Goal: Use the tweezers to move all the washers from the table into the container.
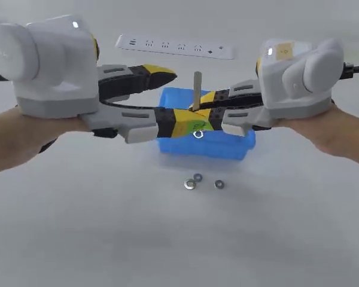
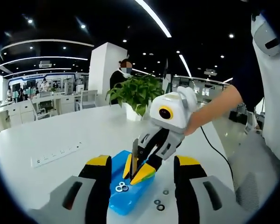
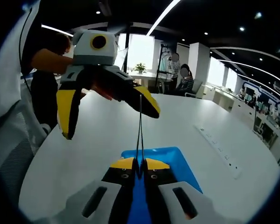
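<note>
The right tool point(image 3: 140, 164) is pressing its jaws together on a pair of tweezers point(image 3: 140, 126). These are standing up as a thin metal sliver from the bottom centre of the right gripper view toward the middle of the frame. Whether the tweezer tips are carrying anything cannot be told.

In the head view this tool is pointing in from the right. The tweezers are sticking upward at the centre of the frame, over the blue container point(image 1: 227, 146). The left tool point(image 1: 166, 98) is pointing in from the left with its jaws spread wide and nothing between them, and its yellow tips are sitting close to the right tool.

Three washers point(image 1: 197, 181) are lying close together on the white tabletop point(image 1: 107, 239), just below the container in the frame. In the left gripper view, two more washers point(image 2: 121, 187) are resting inside the container at the lower centre.

A white power strip point(image 1: 176, 46) is lying along the top of the head view. A potted plant point(image 2: 137, 93) is standing on the tabletop at the middle of the left gripper view.
</note>
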### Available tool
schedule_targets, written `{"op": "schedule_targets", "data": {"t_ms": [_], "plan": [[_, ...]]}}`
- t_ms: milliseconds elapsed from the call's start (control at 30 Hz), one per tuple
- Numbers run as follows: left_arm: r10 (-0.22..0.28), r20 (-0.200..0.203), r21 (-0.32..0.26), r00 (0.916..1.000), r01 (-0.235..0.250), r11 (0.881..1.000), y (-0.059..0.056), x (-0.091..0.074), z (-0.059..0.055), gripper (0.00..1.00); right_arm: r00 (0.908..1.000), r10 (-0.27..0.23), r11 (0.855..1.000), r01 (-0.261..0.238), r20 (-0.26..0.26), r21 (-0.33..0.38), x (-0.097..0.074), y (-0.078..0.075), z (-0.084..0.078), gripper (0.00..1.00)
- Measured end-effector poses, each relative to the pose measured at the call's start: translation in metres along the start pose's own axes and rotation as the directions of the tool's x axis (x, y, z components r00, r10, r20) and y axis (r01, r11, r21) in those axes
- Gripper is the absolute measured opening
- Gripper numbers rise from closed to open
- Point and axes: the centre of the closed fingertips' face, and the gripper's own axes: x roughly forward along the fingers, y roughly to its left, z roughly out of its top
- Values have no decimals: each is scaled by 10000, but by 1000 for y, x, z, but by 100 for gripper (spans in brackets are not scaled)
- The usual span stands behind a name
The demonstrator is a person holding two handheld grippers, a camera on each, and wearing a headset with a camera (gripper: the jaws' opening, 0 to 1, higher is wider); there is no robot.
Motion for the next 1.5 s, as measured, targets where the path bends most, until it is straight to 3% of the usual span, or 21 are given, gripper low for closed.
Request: {"op": "schedule_targets", "data": {"t_ms": [100,233,567,800,933,1100,1200,1367,1500], "plan": [[-99,-242,509,9997,111,9986,4,5,2,52,10000,72,9999,-72,21,-73,3,1,3,7],[-226,-30,625,9997,227,9978,4,5,9,38,9997,221,9998,-220,142,-37,6,4,8,7],[-283,-177,1261,9994,303,9916,6,4,12,31,9992,213,9998,-214,341,44,5,2,15,7],[-286,167,854,9995,270,9960,7,3,19,12,9994,168,9998,-170,307,76,3,2,11,7],[-335,328,668,9989,312,9973,6,3,24,9,9994,181,9998,-185,310,119,1,3,10,7],[-763,200,598,9969,750,9954,-2,3,23,8,9992,250,9996,-253,306,92,0,5,10,7],[-874,42,931,9962,866,9919,-6,2,22,7,9991,320,9995,-322,283,60,0,7,9,7],[-957,-156,1639,9953,969,9817,-2,0,20,5,9993,318,9994,-315,190,-166,-2,7,9,8],[-955,-116,1971,9954,959,9757,-1,0,23,4,9996,180,9994,-174,224,-290,-3,4,12,9]]}}
